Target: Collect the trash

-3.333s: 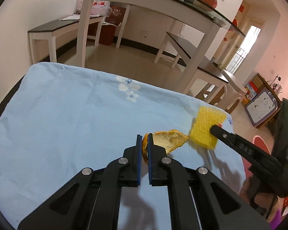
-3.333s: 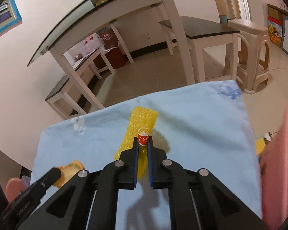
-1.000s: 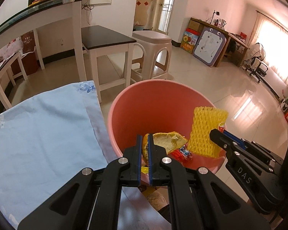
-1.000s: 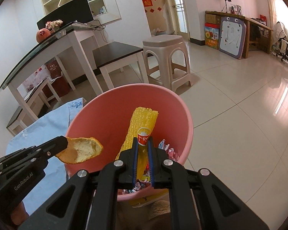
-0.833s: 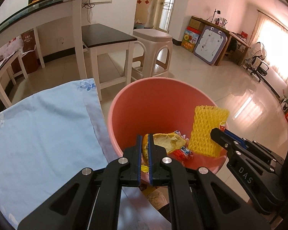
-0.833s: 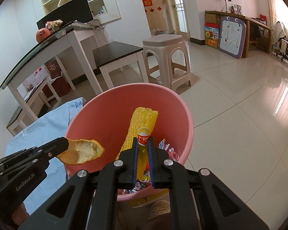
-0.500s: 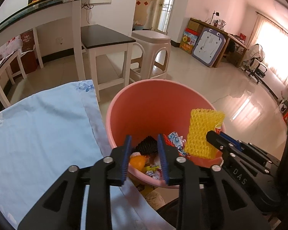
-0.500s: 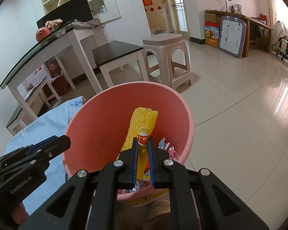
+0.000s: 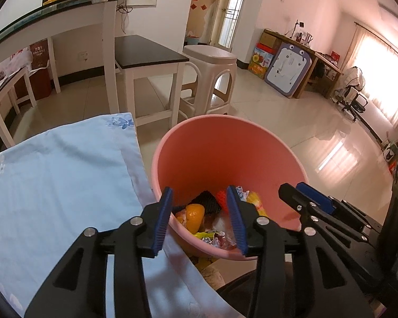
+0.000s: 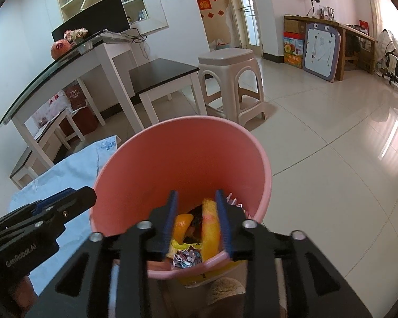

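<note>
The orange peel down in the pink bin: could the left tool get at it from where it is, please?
Probably yes. The left tool hangs open right over the pink bin's mouth, and the orange peel lies uncovered on the heap, nothing between them.

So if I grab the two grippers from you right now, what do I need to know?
Left gripper: jaws have just opened, nothing between them.
Right gripper: jaws have just opened too; the yellow foam net shows between them, dropping into the pink bin.
The orange peel lies in the bin with the wrappers.
Done: both pieces are in.
Left: no more trash shows on the blue cloth; check the part out of view.
</note>
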The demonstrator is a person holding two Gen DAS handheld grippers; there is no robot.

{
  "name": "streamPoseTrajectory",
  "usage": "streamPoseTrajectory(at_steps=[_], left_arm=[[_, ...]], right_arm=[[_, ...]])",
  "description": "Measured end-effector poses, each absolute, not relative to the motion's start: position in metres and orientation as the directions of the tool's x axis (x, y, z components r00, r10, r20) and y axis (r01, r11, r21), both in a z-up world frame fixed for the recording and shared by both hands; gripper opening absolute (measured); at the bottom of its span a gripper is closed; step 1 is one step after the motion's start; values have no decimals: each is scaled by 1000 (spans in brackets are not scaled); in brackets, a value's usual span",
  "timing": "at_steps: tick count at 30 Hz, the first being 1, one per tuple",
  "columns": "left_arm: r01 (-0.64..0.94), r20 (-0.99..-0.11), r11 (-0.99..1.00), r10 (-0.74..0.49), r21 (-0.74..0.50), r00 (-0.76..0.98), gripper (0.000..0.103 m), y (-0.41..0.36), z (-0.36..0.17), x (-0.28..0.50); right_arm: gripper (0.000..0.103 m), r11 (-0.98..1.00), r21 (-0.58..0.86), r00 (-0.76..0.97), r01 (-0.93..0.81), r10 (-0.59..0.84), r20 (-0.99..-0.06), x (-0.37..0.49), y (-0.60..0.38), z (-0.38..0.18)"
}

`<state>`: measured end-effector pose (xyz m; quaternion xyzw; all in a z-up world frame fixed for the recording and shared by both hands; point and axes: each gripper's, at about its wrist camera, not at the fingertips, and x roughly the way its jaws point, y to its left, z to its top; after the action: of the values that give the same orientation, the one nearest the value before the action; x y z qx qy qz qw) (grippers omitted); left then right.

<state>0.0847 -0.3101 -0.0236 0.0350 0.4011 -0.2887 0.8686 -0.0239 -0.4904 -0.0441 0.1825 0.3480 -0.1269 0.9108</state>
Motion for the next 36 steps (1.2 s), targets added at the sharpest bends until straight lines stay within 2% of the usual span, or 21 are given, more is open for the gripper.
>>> streamPoseTrajectory(at_steps=[20,28,33,36], left_arm=[[514,-668,844,-473,-156,574,44,-287,5,62],[487,-656,863,-444,-132,610,44,-267,17,53],[474,-615,872,-441,-121,654,44,-250,26,43],[438,-589,896,-396,-79,705,44,-243,31,37]], right_arm=[[64,921,227,776,317,-114,-621,-44,-470,-16],[67,934,202,794,294,-121,-596,-52,-453,-3],[67,941,190,799,280,-119,-589,-55,-442,1],[67,943,179,804,280,-128,-581,-59,-435,5]])
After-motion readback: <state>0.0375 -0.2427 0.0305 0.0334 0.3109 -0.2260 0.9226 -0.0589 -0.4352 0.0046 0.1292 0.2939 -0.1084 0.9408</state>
